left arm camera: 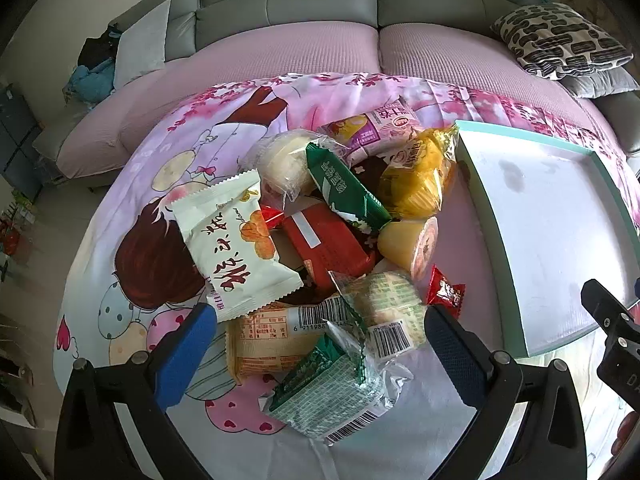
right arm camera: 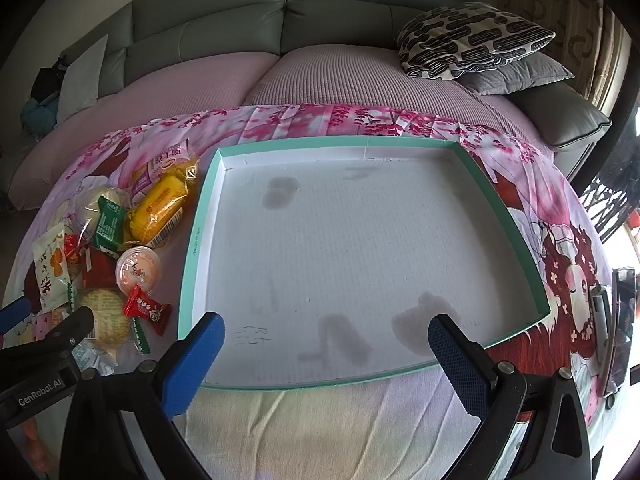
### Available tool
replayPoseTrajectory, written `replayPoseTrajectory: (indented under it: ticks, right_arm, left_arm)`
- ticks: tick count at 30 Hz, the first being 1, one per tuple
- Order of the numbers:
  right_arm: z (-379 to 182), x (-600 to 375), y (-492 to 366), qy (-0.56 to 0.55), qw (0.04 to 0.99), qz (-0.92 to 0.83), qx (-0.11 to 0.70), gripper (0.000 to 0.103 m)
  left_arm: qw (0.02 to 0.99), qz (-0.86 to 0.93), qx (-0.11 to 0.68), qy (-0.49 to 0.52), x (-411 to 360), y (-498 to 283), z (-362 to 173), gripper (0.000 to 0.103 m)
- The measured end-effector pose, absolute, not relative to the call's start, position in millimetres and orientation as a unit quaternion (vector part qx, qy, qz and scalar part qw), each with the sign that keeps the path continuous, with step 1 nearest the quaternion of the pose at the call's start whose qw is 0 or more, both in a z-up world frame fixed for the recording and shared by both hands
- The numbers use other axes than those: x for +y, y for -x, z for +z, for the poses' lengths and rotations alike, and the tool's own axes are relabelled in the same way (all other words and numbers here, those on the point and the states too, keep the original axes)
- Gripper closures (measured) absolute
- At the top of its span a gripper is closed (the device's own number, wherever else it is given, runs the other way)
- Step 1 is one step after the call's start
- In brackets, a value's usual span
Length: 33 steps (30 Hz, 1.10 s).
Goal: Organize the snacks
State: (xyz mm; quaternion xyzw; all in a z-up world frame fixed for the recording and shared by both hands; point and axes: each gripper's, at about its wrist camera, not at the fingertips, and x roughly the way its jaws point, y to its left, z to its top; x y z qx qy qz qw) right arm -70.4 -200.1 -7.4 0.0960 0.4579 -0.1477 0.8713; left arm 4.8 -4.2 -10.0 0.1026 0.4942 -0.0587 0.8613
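A heap of wrapped snacks lies on a pink printed cloth [left arm camera: 132,184]: a white packet [left arm camera: 236,240], a red packet [left arm camera: 328,244], green packets [left arm camera: 344,188] [left arm camera: 324,392], a yellow cake [left arm camera: 416,176], a jelly cup [left arm camera: 412,244], a small red candy [left arm camera: 444,292]. My left gripper [left arm camera: 320,328] is open over the near packets, holding nothing. A shallow teal-rimmed white box [right arm camera: 200,224] stands right of the heap, with nothing in it. My right gripper [right arm camera: 326,332] is open above its near edge. The heap also shows in the right wrist view [right arm camera: 120,248].
A grey sofa [right arm camera: 320,12] with pink seat covers runs behind the table. A patterned cushion [right arm camera: 472,36] lies at the back right. The right gripper's body [left arm camera: 612,320] shows at the left view's right edge; the left gripper's body [right arm camera: 40,360] at the right view's left edge.
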Motion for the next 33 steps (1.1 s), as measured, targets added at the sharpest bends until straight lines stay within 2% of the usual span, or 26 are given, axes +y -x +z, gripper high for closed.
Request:
replayPoseTrajectory:
  ticks: [33]
  right_arm:
    - [-1, -196, 71, -0.089, 0.878, -0.143, 0.448, 0.0]
  left_arm:
    - [0.869, -0.06, 0.485, -0.082, 7, -4, 1, 0.0]
